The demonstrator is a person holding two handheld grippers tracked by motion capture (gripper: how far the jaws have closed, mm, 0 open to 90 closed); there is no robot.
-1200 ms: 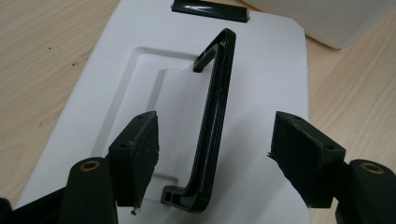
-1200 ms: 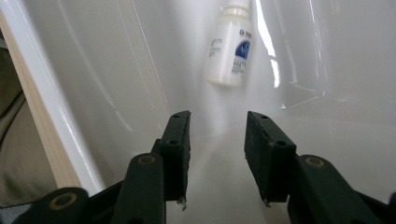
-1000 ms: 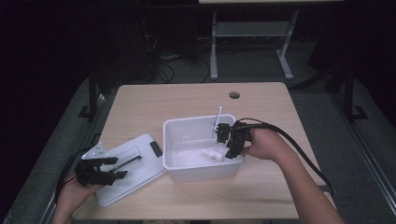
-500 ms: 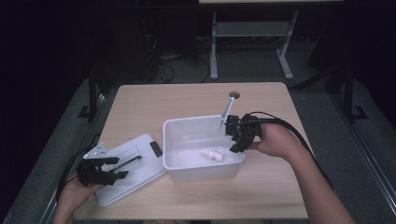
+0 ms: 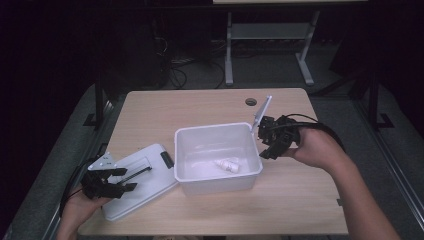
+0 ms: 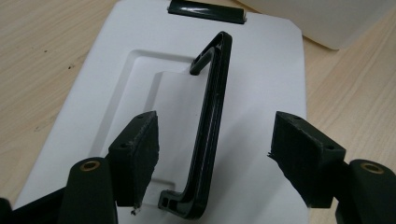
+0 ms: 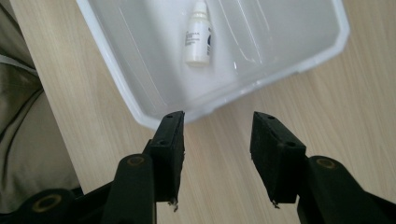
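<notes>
The right gripper, jaws just opening and empty, hovered at the translucent rectangular bin's 6 o'clock edge. The small white bottle lay inside. The left gripper stood open astride the smooth lid's black handle.

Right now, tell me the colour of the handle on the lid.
Black, on a white lid; the handle shows best in the left gripper view.

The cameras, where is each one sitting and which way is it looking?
High view: above the table's near edge, looking forward and down at the white box and lid; forearms, hands and both tools show.
Left gripper view: on the left tool, looking down at the lid's black handle; two open jaws show.
Right gripper view: on the right tool, looking down at the box's small bottle.
Shared: that bottle also shows in the high view.
</notes>
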